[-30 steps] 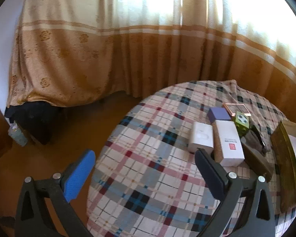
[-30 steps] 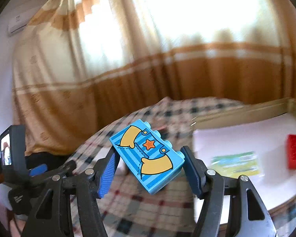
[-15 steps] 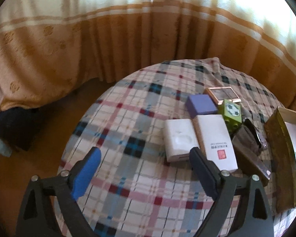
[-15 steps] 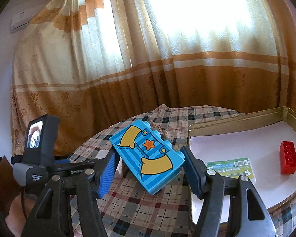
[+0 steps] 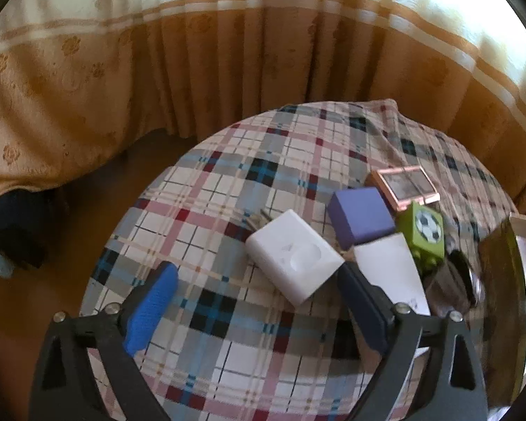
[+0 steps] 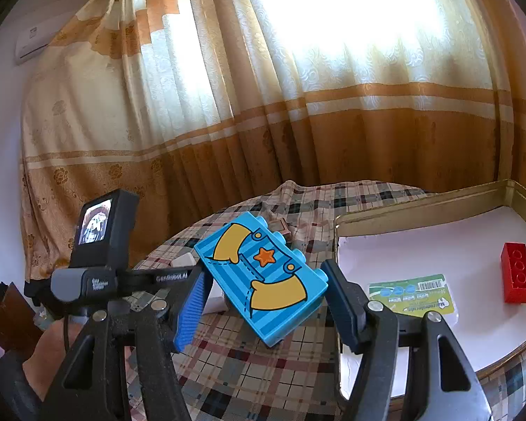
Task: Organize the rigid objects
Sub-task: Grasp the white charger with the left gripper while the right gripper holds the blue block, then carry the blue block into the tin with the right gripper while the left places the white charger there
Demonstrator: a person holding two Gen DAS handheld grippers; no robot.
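The right gripper [image 6: 264, 301] pinches a light-blue plastic toy brick printed with yellow shapes and an orange star [image 6: 263, 277], held tilted above the plaid tablecloth [image 6: 235, 361], just left of the gold-rimmed tray with a white floor [image 6: 438, 242]. In that tray lie a red plastic brick [image 6: 517, 277] and a green-and-white printed card [image 6: 413, 294], apart from each other. To place the blue brick well, it seems best to carry it rightward over the tray rim, level it, and lower it onto bare floor near the red brick before parting the fingers, so it does not tumble. The left gripper [image 5: 259, 301] hangs spread and empty over a white rectangular charger block [image 5: 294, 256], which rests on the cloth beside a purple box [image 5: 361, 219] and a green cube with a football print [image 5: 424, 228]; centring both fingers across its flat sides would likely give a square grasp.
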